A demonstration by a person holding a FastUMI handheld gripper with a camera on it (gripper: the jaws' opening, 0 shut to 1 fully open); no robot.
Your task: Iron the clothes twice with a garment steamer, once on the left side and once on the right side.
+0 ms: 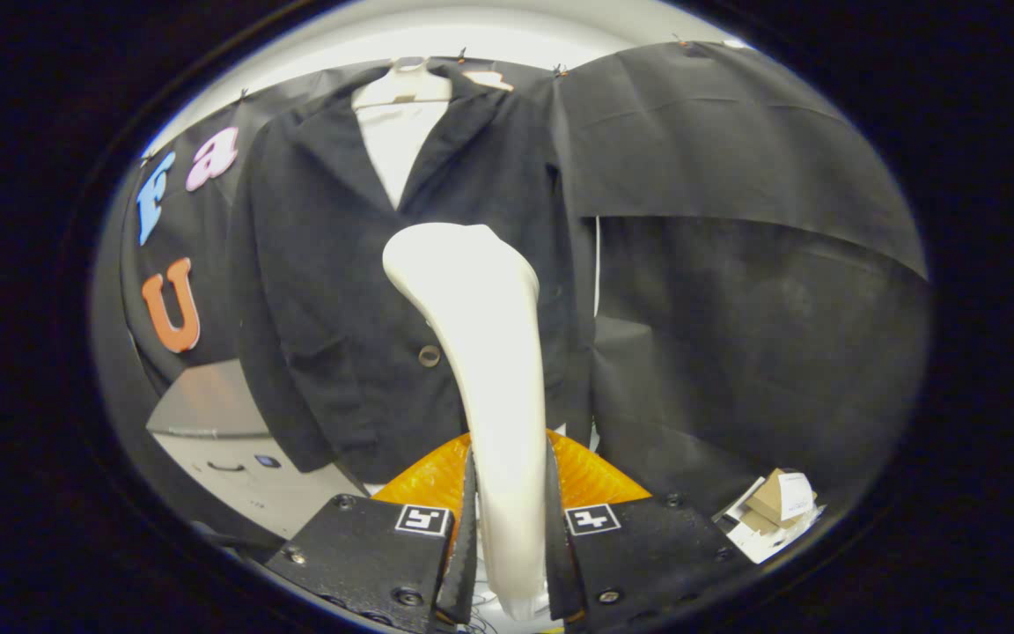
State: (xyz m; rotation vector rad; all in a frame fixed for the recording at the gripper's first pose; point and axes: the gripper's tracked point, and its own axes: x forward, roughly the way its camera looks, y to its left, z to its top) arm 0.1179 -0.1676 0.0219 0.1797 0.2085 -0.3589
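Clamped between both claw (509, 528) fingers (465, 537): white garment steamer (481, 352), handle gripped low, head raised upright ahead. Behind steamer head: black jacket (340, 291) on white hanger (401, 84), hung against booth wall, button (429, 356) just beside steamer. Below jacket: orange base (591, 480). Beyond right finger: cardboard scraps (775, 511).

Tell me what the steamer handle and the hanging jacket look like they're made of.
Steamer handle, clamped between the gripper fingers: likely smooth glossy plastic, a seamless moulded curve with soft sheen. Jacket, beyond it on a hanger: matte dark woven cloth, perhaps wool blend; it creases and drapes without shine.
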